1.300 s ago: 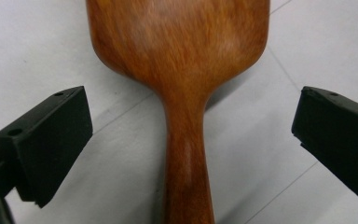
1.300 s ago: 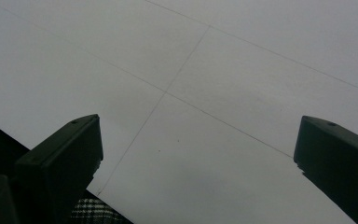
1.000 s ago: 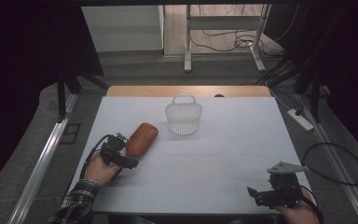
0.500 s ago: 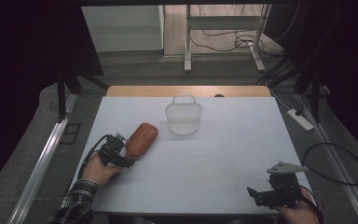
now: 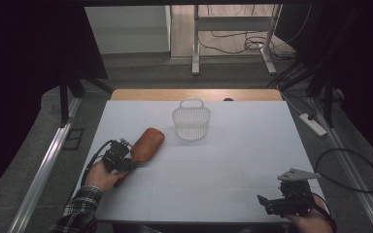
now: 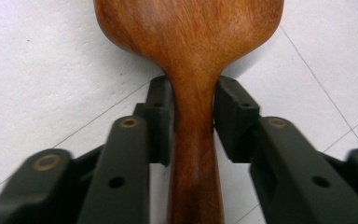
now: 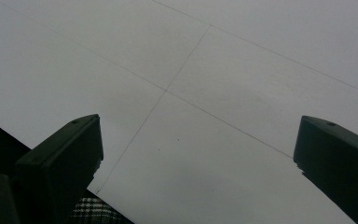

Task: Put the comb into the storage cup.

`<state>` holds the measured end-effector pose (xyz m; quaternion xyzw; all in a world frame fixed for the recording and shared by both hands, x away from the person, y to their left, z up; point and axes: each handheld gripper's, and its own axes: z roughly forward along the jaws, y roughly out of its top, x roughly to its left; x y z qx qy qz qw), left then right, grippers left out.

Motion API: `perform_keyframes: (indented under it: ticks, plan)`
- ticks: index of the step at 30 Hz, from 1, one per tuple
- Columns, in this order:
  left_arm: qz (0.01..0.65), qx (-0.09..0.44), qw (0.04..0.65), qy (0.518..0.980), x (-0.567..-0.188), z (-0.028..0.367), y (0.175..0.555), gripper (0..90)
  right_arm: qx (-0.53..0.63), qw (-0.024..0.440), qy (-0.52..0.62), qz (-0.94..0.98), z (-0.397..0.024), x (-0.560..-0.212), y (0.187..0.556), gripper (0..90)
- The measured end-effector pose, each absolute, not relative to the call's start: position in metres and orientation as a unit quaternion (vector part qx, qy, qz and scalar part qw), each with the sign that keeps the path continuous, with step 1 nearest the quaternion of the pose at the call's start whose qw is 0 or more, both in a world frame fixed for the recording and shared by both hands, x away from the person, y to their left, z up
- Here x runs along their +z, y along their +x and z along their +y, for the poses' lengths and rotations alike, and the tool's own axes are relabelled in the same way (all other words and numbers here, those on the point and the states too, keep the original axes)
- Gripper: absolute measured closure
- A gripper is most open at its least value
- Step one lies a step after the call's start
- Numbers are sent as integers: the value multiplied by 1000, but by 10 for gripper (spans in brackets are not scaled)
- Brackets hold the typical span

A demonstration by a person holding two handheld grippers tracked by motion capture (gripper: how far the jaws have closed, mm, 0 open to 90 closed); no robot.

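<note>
Closing just now, the left claw (image 6: 193, 135) is clamped on the neck of the wooden paddle (image 6: 191, 42), which lies on the white surface (image 5: 243, 160) near the basket (image 5: 191, 122). Well apart, the right claw (image 5: 267, 204) stands wide.

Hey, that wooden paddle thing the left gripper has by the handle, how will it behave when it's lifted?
The wooden paddle looks solid, so probably stiff. Its wide head sits beyond the left gripper, whose jaws have just been closing on the narrow neck, so it may droop. The smooth finish could slip.
</note>
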<state>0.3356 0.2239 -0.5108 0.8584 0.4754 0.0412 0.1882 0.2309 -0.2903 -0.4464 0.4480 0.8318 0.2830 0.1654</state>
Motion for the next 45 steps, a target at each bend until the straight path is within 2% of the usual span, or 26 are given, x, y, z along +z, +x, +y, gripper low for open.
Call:
perform_keyframes:
  ticks: [6, 18, 28, 45]
  plan:
    - [476, 39, 185, 859, -510, 225, 337, 718, 283, 166, 447, 833, -290, -446, 231, 17]
    - [483, 21, 207, 850, -510, 231, 338, 726, 283, 166, 447, 832, -290, -446, 230, 17]
    - [484, 31, 215, 848, -507, 231, 336, 727, 283, 167, 447, 832, -290, -446, 230, 17]
    - [488, 56, 270, 828, -492, 241, 326, 727, 284, 168, 448, 831, -290, -446, 230, 17]
